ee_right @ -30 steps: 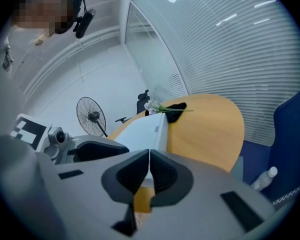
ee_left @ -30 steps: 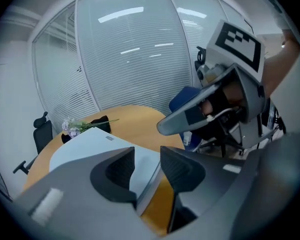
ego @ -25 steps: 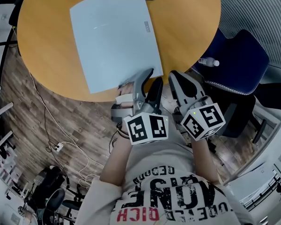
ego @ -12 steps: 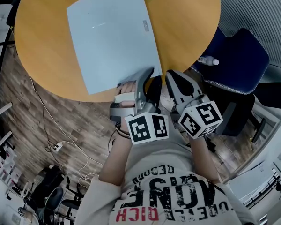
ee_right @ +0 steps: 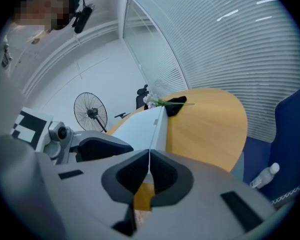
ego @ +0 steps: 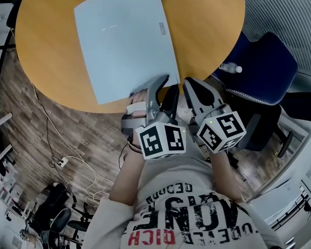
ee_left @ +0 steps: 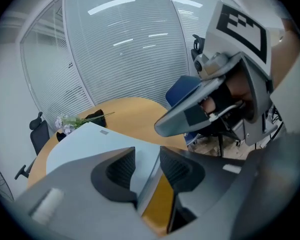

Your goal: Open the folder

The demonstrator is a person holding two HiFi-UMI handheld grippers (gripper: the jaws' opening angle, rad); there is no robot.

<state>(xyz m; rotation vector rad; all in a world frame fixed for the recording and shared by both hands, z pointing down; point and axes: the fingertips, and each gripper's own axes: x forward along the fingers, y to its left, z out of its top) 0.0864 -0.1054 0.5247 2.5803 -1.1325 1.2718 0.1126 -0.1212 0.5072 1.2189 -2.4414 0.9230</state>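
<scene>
Folder: the pale blue folder (ego: 124, 40) lies flat and closed on the round wooden counter (ego: 207, 30). Its long axis runs away from the fingers, ahead and a little to the left.
Left fingers: the left gripper (ee_left: 147, 156) stands open. The folder's near corner reaches into the gap between its pads, and neither pad presses on it.
Right fingers: the right gripper (ee_right: 149, 156) has its fingers drawn together. A thin pale line shows between the pads; it may be the folder's edge seen through the slit, but we cannot settle that from this angle.
Key relation: the folder's near right corner is right at the left fingers, and the rest of the cover stretches away beyond them. The right fingers hang just beside that corner, off the counter's rim, so we judge the left hand to be the nearer one for taking the cover.
Next move, as we judge it: close the left fingers on the top cover only, then lift it up and over.
Risk: both covers could get pinched together at the corner.
Around: flowers (ee_right: 152, 101) and a dark object lie past the folder's far end. A blue chair (ego: 264, 66) with a water bottle (ego: 232, 68) stands to the right of the right fingers.
In the way: nothing lies on the cover that we can see.
</scene>
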